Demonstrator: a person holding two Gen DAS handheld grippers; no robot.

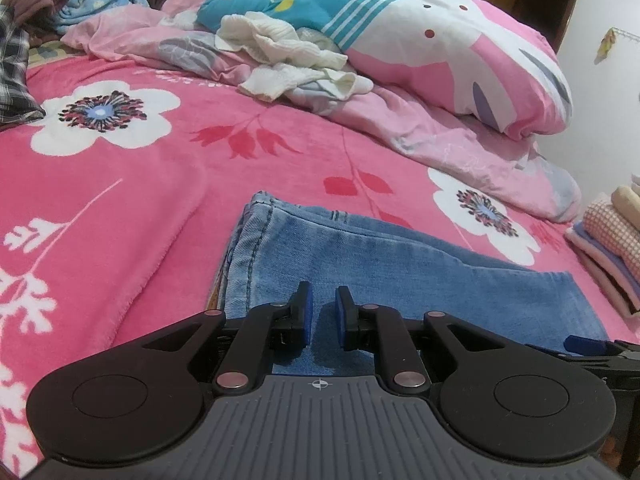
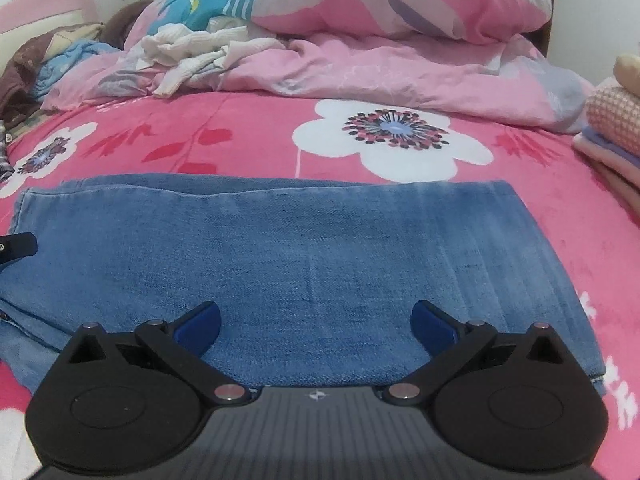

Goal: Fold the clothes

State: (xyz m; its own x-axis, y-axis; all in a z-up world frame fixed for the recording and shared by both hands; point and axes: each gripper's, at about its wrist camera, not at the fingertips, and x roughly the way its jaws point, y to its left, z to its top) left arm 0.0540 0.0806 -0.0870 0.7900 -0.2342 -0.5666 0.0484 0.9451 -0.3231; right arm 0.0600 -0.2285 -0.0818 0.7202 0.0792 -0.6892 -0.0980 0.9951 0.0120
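Folded blue jeans point(image 1: 360, 264) lie flat on the pink flowered blanket point(image 1: 120, 200), with the seamed end at the left. My left gripper point(image 1: 323, 308) hovers low over that left end, its blue pads a small gap apart and only denim showing beneath them. In the right wrist view the jeans point(image 2: 280, 248) spread wide across the middle. My right gripper point(image 2: 316, 320) stands wide open over their near edge, holding nothing. A tip of the left gripper point(image 2: 18, 246) pokes in at the left edge there.
A rumpled pink duvet point(image 1: 420, 128) and large pillow point(image 1: 460, 52) fill the back of the bed, with crumpled white clothes point(image 1: 288, 56) on them. Folded garments are stacked at the right edge point(image 1: 612, 240). More loose clothes lie at the far left point(image 1: 40, 8).
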